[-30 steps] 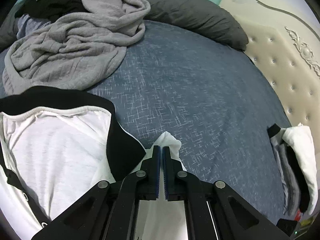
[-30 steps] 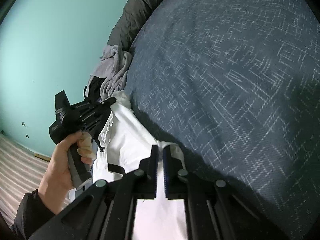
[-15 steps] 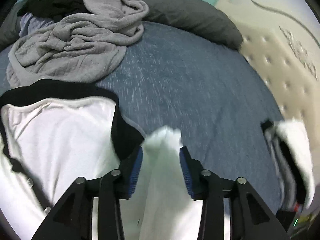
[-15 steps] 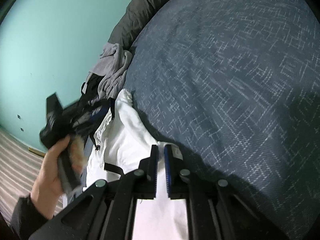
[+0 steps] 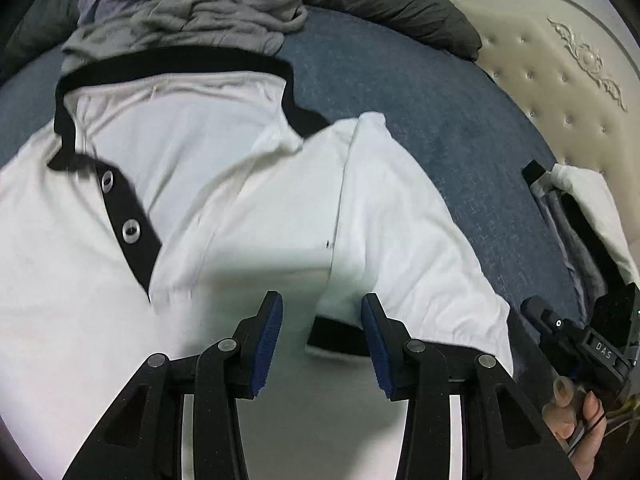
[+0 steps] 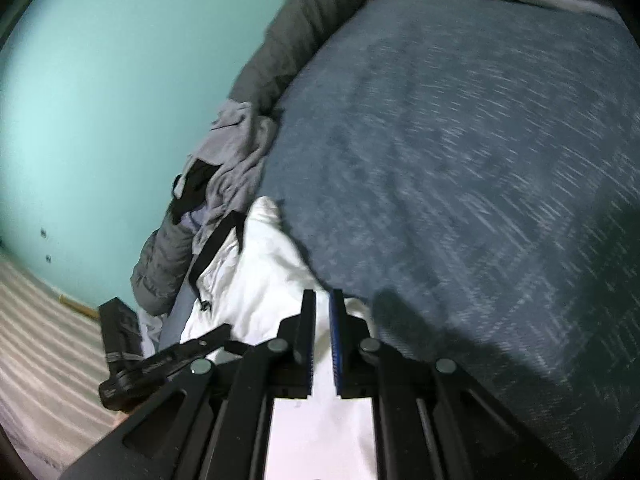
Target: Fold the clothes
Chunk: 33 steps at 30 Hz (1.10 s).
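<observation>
Our left gripper (image 5: 321, 334) hangs with its blue-padded jaws spread wide and nothing between them, poised just above the white polo shirt (image 5: 224, 200), over the black-trimmed cuff of its sleeve (image 5: 404, 236). We see the shirt spread front-up on the blue bedspread (image 5: 460, 120), its black collar toward the far edge of the bed and its black placket with two metal snaps lying open on the chest. Our right gripper (image 6: 322, 340) has its jaws drawn nearly together with only a narrow slit between the pads; white cloth lies right under and ahead of them, but we cannot tell whether any of it is pinched. In the left wrist view that right gripper's body and the hand (image 5: 576, 420) holding it show at the near right edge of the bed. A heap of grey clothes (image 5: 224, 12) sits at the far edge just beyond the collar, touching it, with a dark grey pillow (image 5: 392, 12) beside it. Folded garments (image 5: 580, 216) lie stacked at the bed's right edge against the cream tufted headboard (image 5: 560, 80). Behind the bed stands a teal wall (image 6: 120, 80).
</observation>
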### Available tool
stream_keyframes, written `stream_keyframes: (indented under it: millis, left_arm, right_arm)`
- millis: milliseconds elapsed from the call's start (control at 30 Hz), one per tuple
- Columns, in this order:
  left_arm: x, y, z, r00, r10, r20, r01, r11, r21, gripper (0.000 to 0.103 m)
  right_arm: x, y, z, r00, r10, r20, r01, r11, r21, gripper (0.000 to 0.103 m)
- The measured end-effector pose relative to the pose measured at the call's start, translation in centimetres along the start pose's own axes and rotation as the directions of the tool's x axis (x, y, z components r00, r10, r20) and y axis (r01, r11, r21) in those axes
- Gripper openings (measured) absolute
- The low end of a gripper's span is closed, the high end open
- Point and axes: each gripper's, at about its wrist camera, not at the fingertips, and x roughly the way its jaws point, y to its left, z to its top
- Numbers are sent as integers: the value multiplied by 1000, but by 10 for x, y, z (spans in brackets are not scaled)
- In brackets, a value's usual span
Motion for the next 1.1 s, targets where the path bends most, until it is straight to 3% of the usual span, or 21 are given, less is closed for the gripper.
stream_keyframes:
  millis: [33, 133, 400, 600, 733, 833, 933, 1100]
  left_arm:
    - [1, 1, -3, 1000, -5, -1, 5, 1000, -4, 44]
    - [1, 1, -4, 1000, 5, 3, -5, 1000, 15, 15]
    - [-3, -3, 1, 999, 47, 20, -47, 998, 44, 11]
    - [-22, 8, -4, 997, 50, 54, -50, 999, 8, 29]
    - [-52, 32, -13, 990, 91, 110, -87, 996, -35, 47]
    - [-82, 71, -23, 980, 142, 138, -129, 986, -103, 48]
    - [-117, 121, -37, 964, 216, 157, -183, 962, -205, 49]
    - [-171, 209, -64, 918, 349, 188, -261, 889, -377, 56]
  right_arm:
    - [1, 4, -1, 1000, 8, -5, -9, 1000, -16, 8]
    - [7, 12, -6, 1000, 12, -26, -13, 999, -46, 8]
    - [27, 32, -20, 994, 9, -113, -25, 990, -138, 8]
    - [49, 48, -34, 978, -15, -207, -29, 977, -212, 8]
    - [51, 49, -37, 976, -7, -218, -40, 977, -207, 8]
    - [48, 50, -35, 979, 5, -206, -49, 977, -208, 8]
    - [34, 49, -26, 988, 40, -149, -69, 978, -197, 8]
    - [30, 47, -24, 991, 45, -129, -70, 978, -196, 8]
